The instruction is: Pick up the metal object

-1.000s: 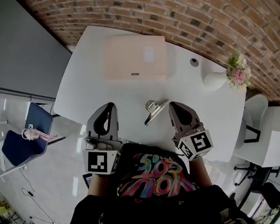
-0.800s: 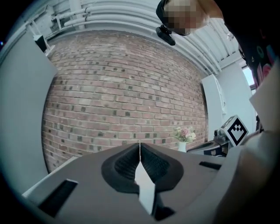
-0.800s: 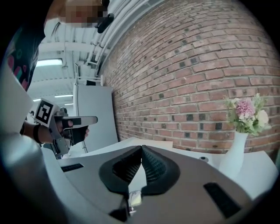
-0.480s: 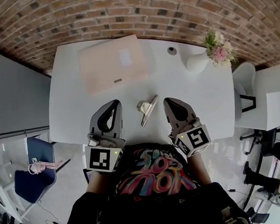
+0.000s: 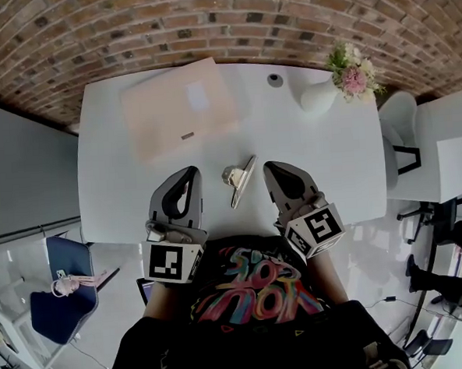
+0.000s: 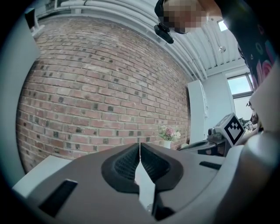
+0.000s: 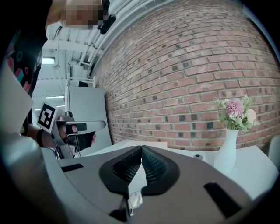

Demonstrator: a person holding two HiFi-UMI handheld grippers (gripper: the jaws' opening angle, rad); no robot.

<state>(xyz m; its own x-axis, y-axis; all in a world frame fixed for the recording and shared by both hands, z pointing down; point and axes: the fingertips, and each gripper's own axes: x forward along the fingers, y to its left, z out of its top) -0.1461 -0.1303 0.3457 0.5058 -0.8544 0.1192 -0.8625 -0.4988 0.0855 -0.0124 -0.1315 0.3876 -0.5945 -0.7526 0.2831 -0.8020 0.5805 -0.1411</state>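
The metal object (image 5: 240,181) is a silver clip lying on the white table (image 5: 331,158) near its front edge. It is between my two grippers and touches neither. My left gripper (image 5: 190,171) is just left of it, with its jaws shut and nothing between them; in the left gripper view (image 6: 140,145) the pads meet at the tips. On the clip's right, my right gripper (image 5: 270,168) is also shut and empty, and its tips meet in the right gripper view (image 7: 141,148). The clip is hidden in both gripper views.
A flat pink case (image 5: 181,109) lies at the table's back left. A white vase with pink flowers (image 5: 341,75) stands at the back right, and beside it is a small round object (image 5: 274,79). A brick wall (image 5: 206,25) runs behind. A white chair (image 5: 403,122) is on the right.
The head view has swung, so the table now sits squarer and more central. Both grippers stay shut on either side of the clip, which has not moved on the table.
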